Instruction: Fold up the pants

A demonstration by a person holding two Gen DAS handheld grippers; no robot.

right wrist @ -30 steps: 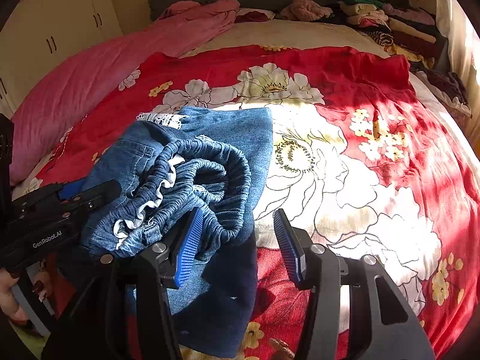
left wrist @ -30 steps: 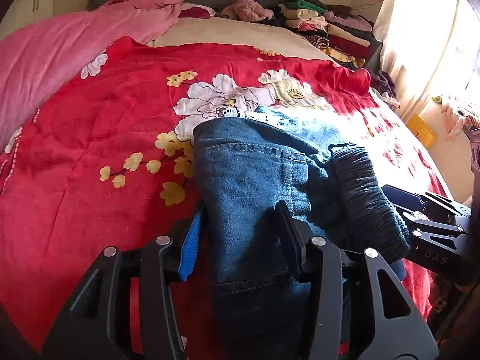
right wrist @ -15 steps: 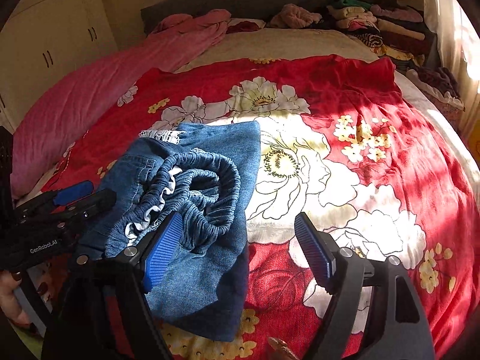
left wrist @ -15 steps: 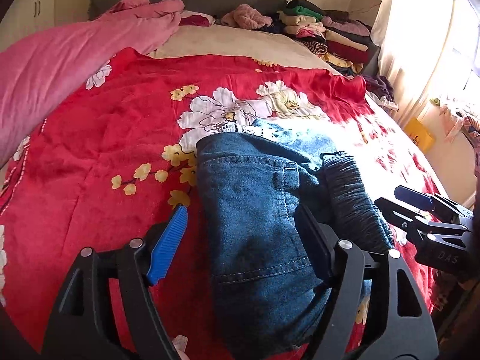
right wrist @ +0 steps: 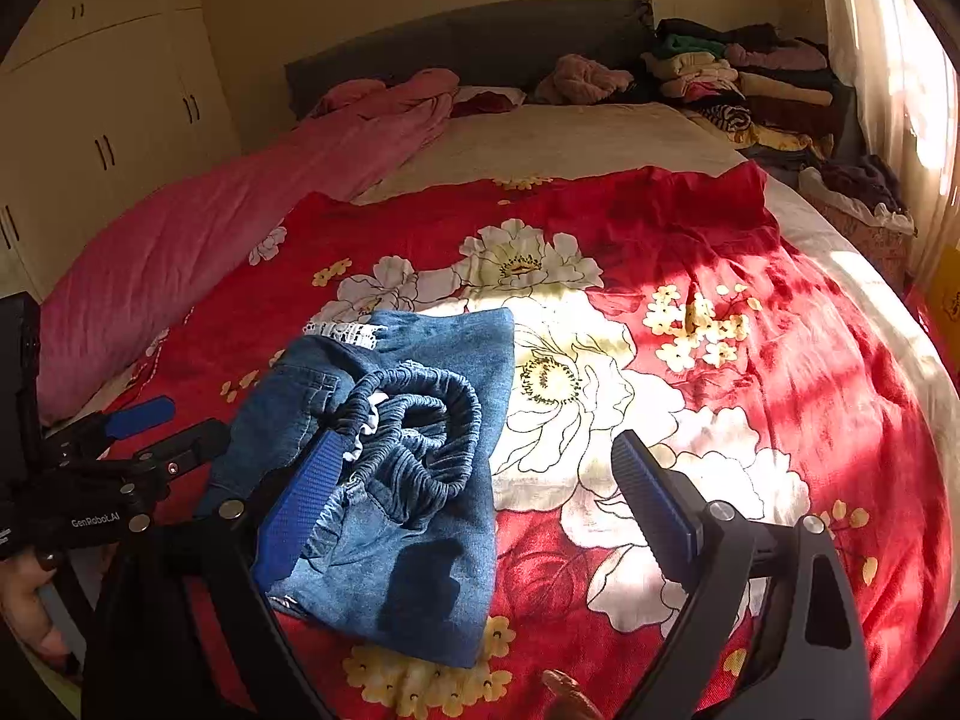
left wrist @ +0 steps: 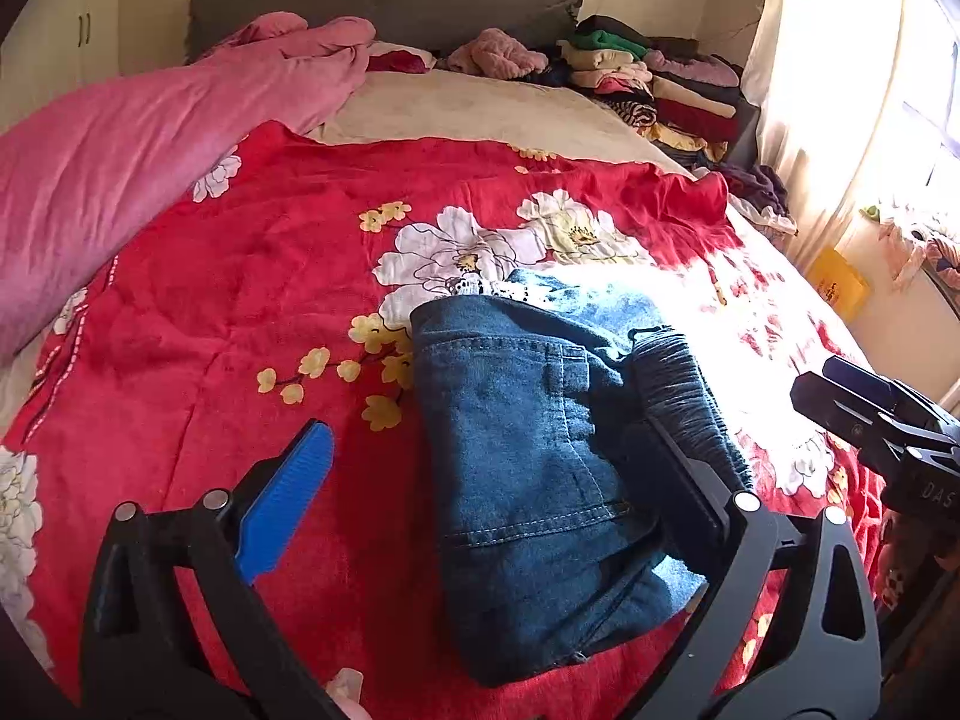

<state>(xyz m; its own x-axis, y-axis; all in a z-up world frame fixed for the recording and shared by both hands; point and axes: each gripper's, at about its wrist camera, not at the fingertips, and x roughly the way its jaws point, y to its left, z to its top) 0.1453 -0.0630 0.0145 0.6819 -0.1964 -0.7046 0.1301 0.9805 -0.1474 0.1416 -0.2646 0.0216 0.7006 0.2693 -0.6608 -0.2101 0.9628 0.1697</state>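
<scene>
1. Here the folded denim pants point(left wrist: 540, 462) lie in a compact bundle on the red floral bedspread point(left wrist: 240, 300), toward the near edge of the bed, the gathered elastic waistband point(right wrist: 420, 432) on top and a strip of white lace trim point(right wrist: 345, 333) peeking out at the far end
2. The left gripper point(left wrist: 498, 492) hangs above the bundle, its jaws opening and already wide; the blue pad point(left wrist: 282, 504) is over bare bedspread left of the pants, the other finger is in front of the bundle's right side, and neither presses on the cloth
3. The right gripper point(right wrist: 474, 504) also has its jaws opening wide; its left pad point(right wrist: 300, 504) shows in front of the waistband, its right one over a white flower print, with nothing pinched
4. Each gripper shows at the edge of the other's view, well apart across the bundle; part of a hand point(right wrist: 27, 606) grips the left handle
5. Beyond, a pink quilt point(left wrist: 120, 168) runs along the left of the bed, and stacked folded clothes point(left wrist: 654, 84) sit by the grey headboard point(left wrist: 384, 6) near the curtain point(left wrist: 840, 90)
</scene>
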